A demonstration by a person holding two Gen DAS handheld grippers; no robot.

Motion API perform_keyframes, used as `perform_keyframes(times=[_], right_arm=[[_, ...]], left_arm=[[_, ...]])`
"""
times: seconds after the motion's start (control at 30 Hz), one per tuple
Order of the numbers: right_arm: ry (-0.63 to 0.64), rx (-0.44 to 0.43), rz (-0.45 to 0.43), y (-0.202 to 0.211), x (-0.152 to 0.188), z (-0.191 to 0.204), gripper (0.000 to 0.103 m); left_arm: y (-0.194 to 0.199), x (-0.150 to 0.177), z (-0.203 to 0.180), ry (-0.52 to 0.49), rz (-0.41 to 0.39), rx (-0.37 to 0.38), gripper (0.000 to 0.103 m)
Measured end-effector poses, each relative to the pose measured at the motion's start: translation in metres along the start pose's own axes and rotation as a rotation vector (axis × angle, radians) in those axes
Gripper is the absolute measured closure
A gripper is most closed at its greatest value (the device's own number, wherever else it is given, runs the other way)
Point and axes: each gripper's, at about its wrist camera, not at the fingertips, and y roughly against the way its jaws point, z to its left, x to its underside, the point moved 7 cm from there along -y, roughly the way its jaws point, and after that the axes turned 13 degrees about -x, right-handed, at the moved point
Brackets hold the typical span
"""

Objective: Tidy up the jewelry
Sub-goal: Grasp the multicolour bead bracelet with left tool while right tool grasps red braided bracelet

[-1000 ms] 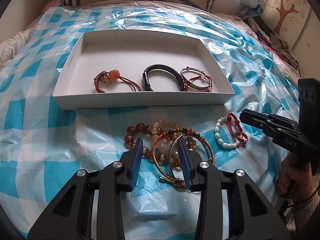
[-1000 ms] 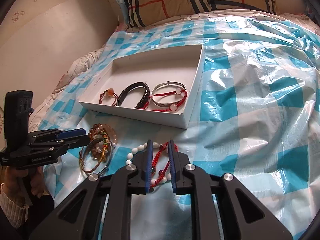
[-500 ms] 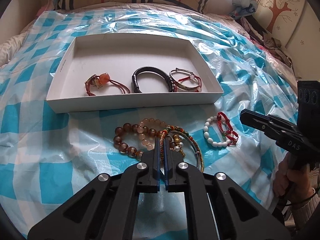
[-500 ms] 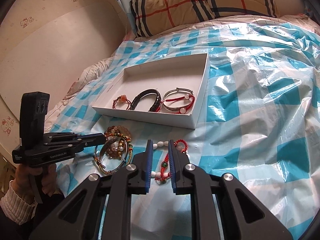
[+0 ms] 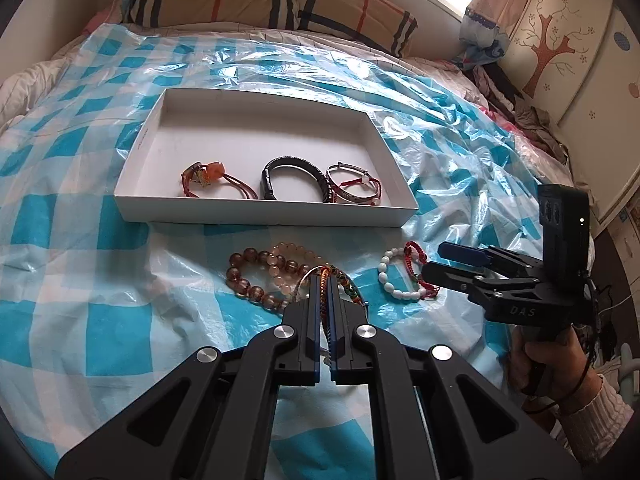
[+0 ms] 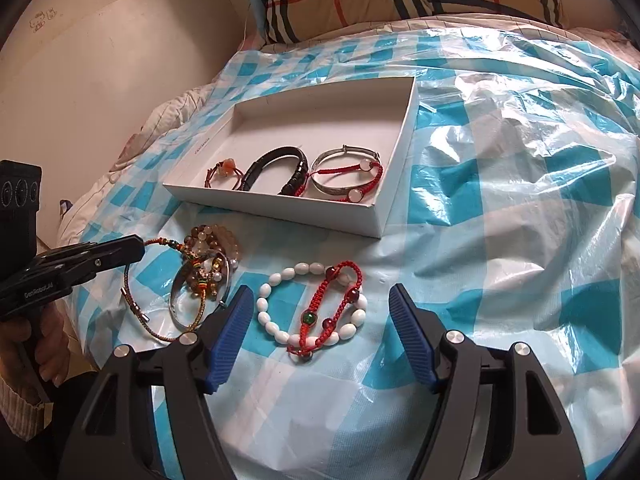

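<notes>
Bed covered with a blue-and-white checked plastic sheet point(image 6: 500, 208), plaid pillow at the head end. White box point(image 5: 264, 212) sits mid-bed, three bracelets already lined along its near wall. Left hand-held gripper point(image 5: 325, 280) is clamped on the thin woven cord bracelet point(image 6: 168, 242), jaws fully together with the cord pinched between them; cord runs from the tips down into the loose pile of amber beads point(image 5: 260, 276) and a silver bangle point(image 6: 200, 292) just short of the box's near wall. Box lies straight ahead of the left hand-held gripper, toward the head end, so the carry is a short forward lift over the near wall; likely snag is the cord dragging the pile with it. Right hand-held gripper point(image 6: 320, 312) jaws are opening, nothing pressed between them; white bead bracelet point(image 6: 280, 320) with red cord bracelet point(image 6: 332, 304) across it lies flat on the sheet between the spread fingers, long axis of the red one running toward the box's near right corner.
</notes>
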Motion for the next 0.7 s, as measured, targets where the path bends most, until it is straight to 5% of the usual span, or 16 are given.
perform_keyframes(times=[0.23, 0.27, 0.33, 0.43, 0.7], right_arm=[[-0.017, 0.020, 0.068, -0.023, -0.004, -0.011, 0.035], [-0.023, 0.017, 0.062, -0.022, -0.003, -0.012, 0.040], [-0.039, 0.017, 0.048, -0.017, -0.001, -0.014, 0.069], [-0.036, 0.024, 0.024, -0.009, 0.001, -0.012, 0.085], [-0.022, -0.010, -0.060, 0.014, -0.001, 0.007, 0.091]], left_arm=[[0.004, -0.002, -0.015, 0.033, -0.021, 0.051, 0.100], [0.004, -0.001, -0.017, 0.037, -0.020, 0.055, 0.100], [0.002, 0.002, -0.020, 0.043, -0.020, 0.056, 0.100], [0.003, 0.001, -0.023, 0.052, -0.035, 0.067, 0.100], [0.007, 0.000, -0.023, 0.100, -0.079, 0.096, 0.100]])
